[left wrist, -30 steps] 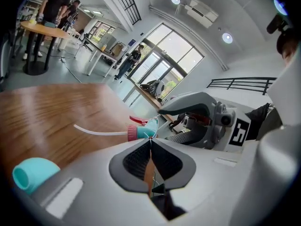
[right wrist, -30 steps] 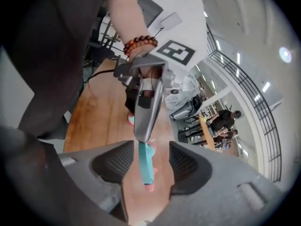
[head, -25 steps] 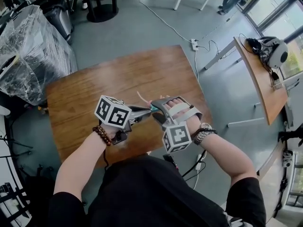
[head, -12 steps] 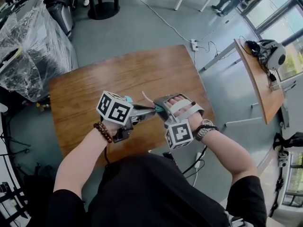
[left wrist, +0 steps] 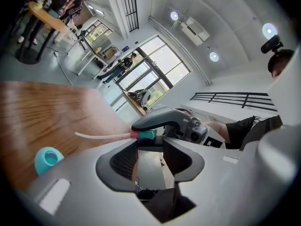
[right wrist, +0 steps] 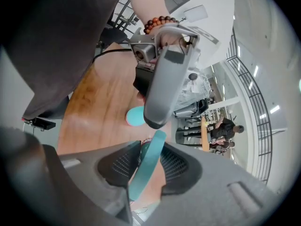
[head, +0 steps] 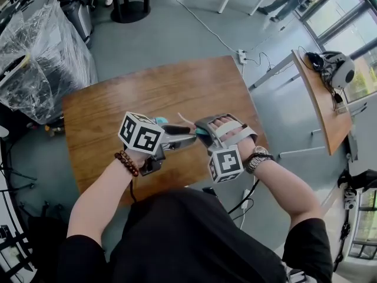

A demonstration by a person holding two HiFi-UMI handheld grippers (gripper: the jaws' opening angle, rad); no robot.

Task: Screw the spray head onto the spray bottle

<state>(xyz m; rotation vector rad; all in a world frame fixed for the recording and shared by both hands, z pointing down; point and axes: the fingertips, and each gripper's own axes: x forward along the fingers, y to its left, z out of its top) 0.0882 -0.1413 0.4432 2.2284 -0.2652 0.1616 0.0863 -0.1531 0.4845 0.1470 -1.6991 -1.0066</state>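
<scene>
Right gripper view shows my right gripper (right wrist: 149, 147) pinching the teal plastic spray head (right wrist: 146, 173) by its trigger. My left gripper (left wrist: 150, 144) is opening, empty, just short of the collar. What I take for the small teal spray bottle (left wrist: 47, 159) stands on the brown wooden table (head: 147, 93). The next move, I judge, is threading the thin whitish tube (left wrist: 101, 135) into its mouth.

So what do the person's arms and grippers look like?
Bare arms, black short-sleeved shirt. A brown bead bracelet circles the left wrist, a metal watch the right. The left gripper and right gripper are grey, each with a white cube of black square markers; white straps cross the right hand. The left gripper's jaws are opening, nothing between them.
</scene>
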